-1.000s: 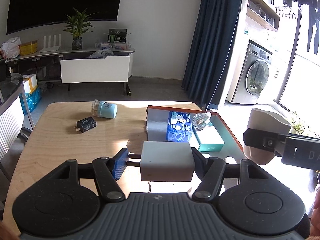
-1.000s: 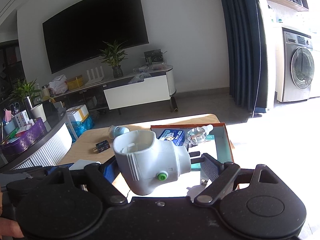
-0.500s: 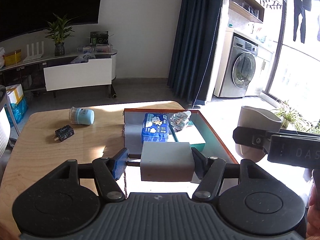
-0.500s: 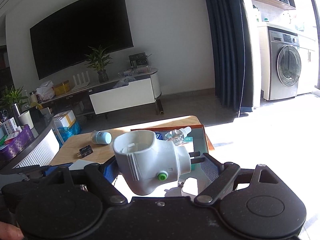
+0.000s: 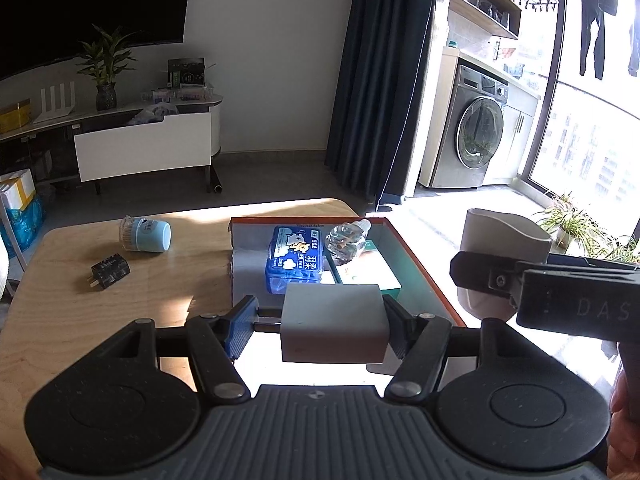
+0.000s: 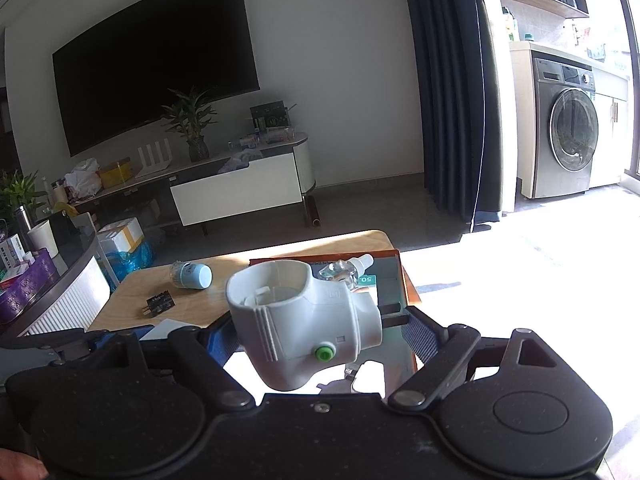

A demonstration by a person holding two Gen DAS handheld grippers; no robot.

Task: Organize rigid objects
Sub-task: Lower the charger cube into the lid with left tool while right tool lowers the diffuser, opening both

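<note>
On the wooden table point(image 5: 60, 320) a black charger point(image 5: 109, 271) and blue jar point(image 5: 146, 234) lie left of the orange-rimmed tray point(image 5: 424, 272). Your left gripper point(image 5: 318, 322) clamps a white plug adapter point(image 5: 334, 326) above the tray's near edge; your right gripper point(image 6: 320, 332) grips a white plug-in device point(image 6: 304, 324).

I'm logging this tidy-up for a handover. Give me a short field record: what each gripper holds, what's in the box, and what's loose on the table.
left gripper: shut on a white block
right gripper: shut on a white plug-in device with a green button
box: blue tissue pack, clear bottle, teal-edged carton
loose on table: black charger, blue-capped container lying on its side
left to do: both held items are not yet in the box
</note>
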